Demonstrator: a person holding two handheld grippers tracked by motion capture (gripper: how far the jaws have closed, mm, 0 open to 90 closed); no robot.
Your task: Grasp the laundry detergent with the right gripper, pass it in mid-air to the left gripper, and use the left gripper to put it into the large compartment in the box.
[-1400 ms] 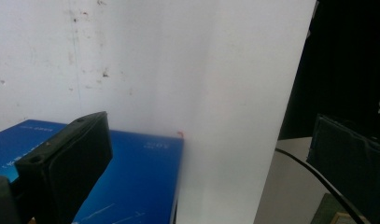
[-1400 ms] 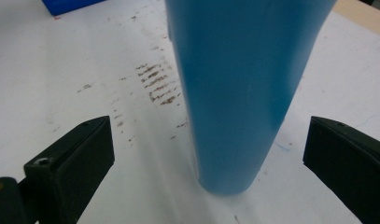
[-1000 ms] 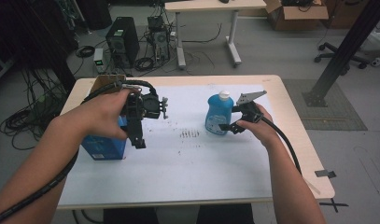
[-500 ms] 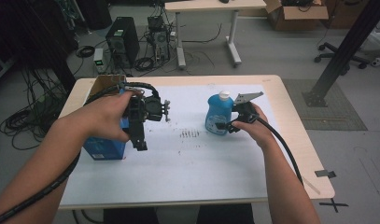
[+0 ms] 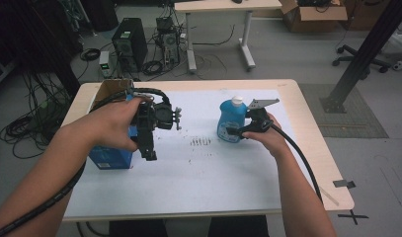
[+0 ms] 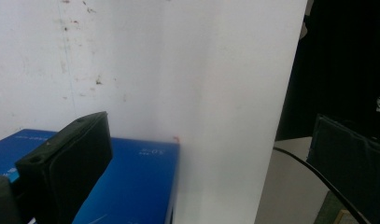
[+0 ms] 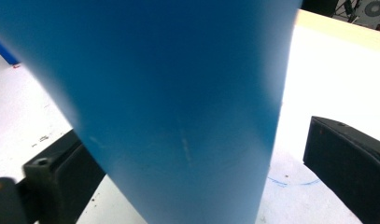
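On the white sheet, my right gripper (image 5: 234, 132) has its jaws spread around the upright blue bottle (image 5: 231, 120), not yet clamped, while my left gripper (image 5: 148, 148) hangs unclenched over the blue box (image 5: 108, 157); lifting remains.

left gripper (image 5: 150, 150): held up by left hand (image 5: 112, 123), tips pointing down, jaws wide apart | right gripper (image 5: 232, 132): low, pointing left, jaws apart, right hand (image 5: 265, 136) behind it
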